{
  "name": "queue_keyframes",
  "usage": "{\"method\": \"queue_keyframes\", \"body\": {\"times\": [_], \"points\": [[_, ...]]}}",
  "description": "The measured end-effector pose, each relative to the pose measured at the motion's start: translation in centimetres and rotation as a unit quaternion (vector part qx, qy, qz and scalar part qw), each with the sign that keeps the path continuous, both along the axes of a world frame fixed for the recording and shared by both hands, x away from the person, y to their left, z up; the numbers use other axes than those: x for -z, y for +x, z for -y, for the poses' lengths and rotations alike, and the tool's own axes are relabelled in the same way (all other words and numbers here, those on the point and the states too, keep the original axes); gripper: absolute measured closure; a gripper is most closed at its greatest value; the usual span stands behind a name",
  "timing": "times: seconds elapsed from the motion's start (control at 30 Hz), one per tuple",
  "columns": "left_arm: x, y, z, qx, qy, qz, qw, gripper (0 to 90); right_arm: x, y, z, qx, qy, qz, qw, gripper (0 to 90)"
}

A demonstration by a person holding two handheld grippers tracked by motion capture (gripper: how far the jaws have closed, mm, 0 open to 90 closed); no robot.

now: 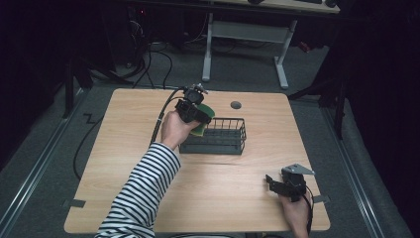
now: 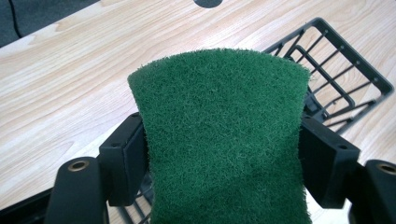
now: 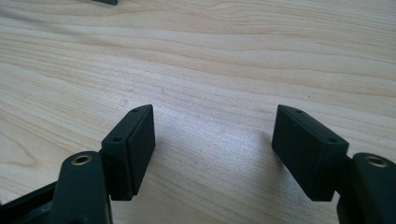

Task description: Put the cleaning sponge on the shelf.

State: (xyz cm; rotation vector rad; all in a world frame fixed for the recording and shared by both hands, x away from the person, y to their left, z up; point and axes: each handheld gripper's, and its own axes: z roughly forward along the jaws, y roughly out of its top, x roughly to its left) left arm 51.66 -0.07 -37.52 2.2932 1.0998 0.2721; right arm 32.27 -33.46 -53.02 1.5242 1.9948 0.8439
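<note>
Sponge (image 2: 219, 135) pinched in left gripper (image 1: 194, 113), held above wire basket's (image 1: 225, 144) left end (prob. for dropping in); right gripper (image 1: 282, 186) parked near table (image 1: 213, 193) edge w/ jaws apart, empty

The room lay mostly dark around a light wooden table (image 1: 148, 104) with rounded corners and a round dark grommet hole (image 1: 236, 105) near its far edge. Grey carpet (image 1: 39, 168) covered the floor. Beyond stood a desk on a white metal frame (image 1: 282, 54), with black cables (image 1: 158, 59) trailing below it.
</note>
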Motion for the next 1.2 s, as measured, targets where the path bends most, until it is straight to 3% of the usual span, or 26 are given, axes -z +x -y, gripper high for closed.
{"method": "queue_keyframes", "body": {"times": [0.17, 0.73, 1.2], "points": [[0.7, 0.8, 0.1, -0.013, -0.002, -0.01, 0.9999, 27.5, 0.0, 0.0, 0.0, -0.001, 0.0, 0.0, 1.0, 29.8], [1.9, 1.5, 1.3, -0.035, -0.007, 0.001, 0.9994, 27.2, 0.0, 0.0, 0.0, -0.001, 0.0, 0.0, 1.0, 29.8], [2.7, 1.6, 2.1, -0.045, 0.01, 0.001, 0.999, 26.5, 0.0, 0.0, 0.0, -0.001, 0.001, 0.0, 1.0, 29.7]]}}
